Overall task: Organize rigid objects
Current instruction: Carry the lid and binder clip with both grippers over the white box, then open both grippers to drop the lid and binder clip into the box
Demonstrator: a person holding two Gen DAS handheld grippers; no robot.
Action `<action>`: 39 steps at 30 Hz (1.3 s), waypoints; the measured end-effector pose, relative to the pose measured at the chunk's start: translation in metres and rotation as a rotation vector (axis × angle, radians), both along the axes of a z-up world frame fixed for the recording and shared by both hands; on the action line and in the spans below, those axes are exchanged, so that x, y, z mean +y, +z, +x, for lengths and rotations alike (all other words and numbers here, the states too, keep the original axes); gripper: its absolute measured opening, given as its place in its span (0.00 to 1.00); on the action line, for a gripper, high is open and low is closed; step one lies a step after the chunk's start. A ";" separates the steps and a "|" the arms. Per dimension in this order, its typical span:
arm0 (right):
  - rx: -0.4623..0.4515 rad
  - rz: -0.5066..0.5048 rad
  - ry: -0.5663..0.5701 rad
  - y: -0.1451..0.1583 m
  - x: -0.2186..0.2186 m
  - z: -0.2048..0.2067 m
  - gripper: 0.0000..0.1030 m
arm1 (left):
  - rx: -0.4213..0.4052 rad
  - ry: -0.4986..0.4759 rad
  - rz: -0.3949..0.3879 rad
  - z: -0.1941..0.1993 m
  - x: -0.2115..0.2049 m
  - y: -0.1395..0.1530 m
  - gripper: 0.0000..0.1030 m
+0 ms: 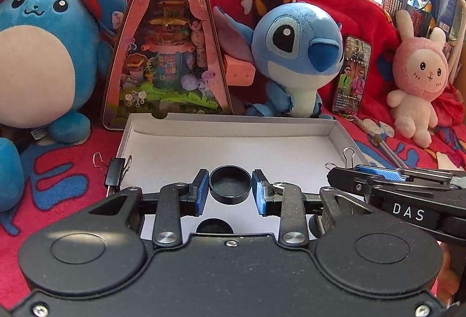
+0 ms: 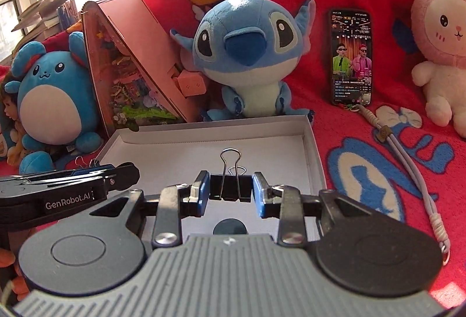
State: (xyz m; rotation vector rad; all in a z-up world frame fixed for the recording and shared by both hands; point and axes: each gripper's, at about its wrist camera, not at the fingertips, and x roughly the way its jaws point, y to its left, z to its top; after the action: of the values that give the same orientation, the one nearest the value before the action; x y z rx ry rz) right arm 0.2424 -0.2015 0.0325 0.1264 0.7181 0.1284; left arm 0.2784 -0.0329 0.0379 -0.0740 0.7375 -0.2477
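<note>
A shallow white cardboard tray (image 1: 186, 130) lies on the red blanket, also in the right wrist view (image 2: 316, 148). My left gripper (image 1: 230, 186) is shut on a round black cap (image 1: 230, 184) and holds it over the tray's near part. My right gripper (image 2: 230, 188) is shut on a black binder clip (image 2: 230, 186), its wire handles pointing up, over the tray's right side; the clip also shows in the left wrist view (image 1: 348, 159). A second black binder clip (image 1: 115, 174) sits at the tray's left near corner.
Behind the tray stand a blue round plush (image 1: 43, 54), a pink triangular toy box (image 1: 166, 49), a Stitch plush (image 1: 294, 60), a lit phone (image 2: 351, 57) and a pink bunny plush (image 1: 416, 78). A grey lanyard (image 2: 407, 159) lies right of the tray. Bookshelves line the back.
</note>
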 end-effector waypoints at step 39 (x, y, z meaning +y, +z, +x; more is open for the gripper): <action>0.092 -0.038 0.000 -0.043 0.009 0.022 0.36 | 0.047 0.035 0.103 0.003 -0.008 -0.035 0.31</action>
State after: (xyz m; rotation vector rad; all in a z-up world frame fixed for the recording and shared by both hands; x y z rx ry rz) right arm 0.2645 -0.1924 -0.0100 0.0966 0.8119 0.1099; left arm 0.2812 -0.0408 0.0033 0.0056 0.7938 -0.1746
